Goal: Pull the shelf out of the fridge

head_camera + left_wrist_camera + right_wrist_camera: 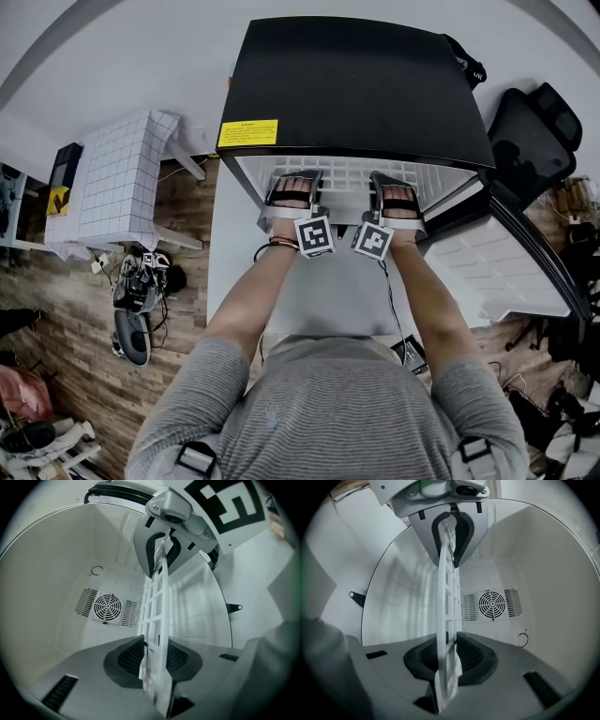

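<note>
A small black fridge [356, 84] stands open in front of me, its door [497, 267] swung to the right. The white grid shelf [352, 173] sits inside near the top. My left gripper [292, 187] and right gripper [397, 190] reach in side by side at its front edge. In the left gripper view the shelf [157, 606] runs edge-on between the ribbed pads [129, 656], which press on it; the left gripper [154, 654] is shut on it. The right gripper [450, 656] likewise clamps the shelf [447, 597]. Each view shows the other gripper gripping farther along [161, 550] [450, 531].
A round fan grille [108, 606] [491, 604] is set in the fridge's white back wall. Left of the fridge stands a white grid-patterned table [122, 183], with shoes [136, 291] on the wooden floor. A black office chair [530, 131] stands at the right.
</note>
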`<state>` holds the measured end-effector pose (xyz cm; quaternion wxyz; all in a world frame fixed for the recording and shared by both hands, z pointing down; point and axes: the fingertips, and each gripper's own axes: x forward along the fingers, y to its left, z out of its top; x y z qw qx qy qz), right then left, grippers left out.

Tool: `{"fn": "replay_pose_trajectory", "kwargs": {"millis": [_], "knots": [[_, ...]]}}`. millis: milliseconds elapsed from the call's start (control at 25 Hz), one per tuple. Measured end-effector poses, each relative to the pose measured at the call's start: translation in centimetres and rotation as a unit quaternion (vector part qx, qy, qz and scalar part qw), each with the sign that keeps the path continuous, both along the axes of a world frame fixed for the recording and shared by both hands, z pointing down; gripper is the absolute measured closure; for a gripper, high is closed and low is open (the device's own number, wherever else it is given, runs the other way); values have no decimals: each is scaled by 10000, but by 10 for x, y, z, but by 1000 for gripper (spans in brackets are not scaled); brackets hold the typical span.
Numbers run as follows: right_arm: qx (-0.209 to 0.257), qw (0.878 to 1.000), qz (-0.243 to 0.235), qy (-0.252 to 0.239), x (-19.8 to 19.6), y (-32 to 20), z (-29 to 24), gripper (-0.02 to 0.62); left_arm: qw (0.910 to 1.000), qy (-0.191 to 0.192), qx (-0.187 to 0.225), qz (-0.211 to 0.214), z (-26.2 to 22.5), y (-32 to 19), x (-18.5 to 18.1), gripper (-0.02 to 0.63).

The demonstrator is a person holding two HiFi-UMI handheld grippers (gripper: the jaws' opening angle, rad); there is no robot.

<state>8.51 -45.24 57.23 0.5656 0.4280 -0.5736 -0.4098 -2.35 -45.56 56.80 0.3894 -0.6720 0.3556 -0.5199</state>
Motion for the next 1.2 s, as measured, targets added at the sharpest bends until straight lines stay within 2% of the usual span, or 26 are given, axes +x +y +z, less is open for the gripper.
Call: {"fn": "replay_pose_trajectory", "kwargs": {"millis": [400,560,720,1200], "knots": [[22,10000,-9,-27,-1,9,2,534,10000,-20,-7,-15,1,10,-1,502],[36,10000,-23,-30,-1,12,-1,534,9999,111,-93,-14,1,14,2,502],[2,10000,-18,-52,-1,14,0,534,10000,11,-15,-34,0,14,0,502],[21,10000,31,-91,-1,17,2,534,10000,58,-17,3,0,17,-1,503]]}}
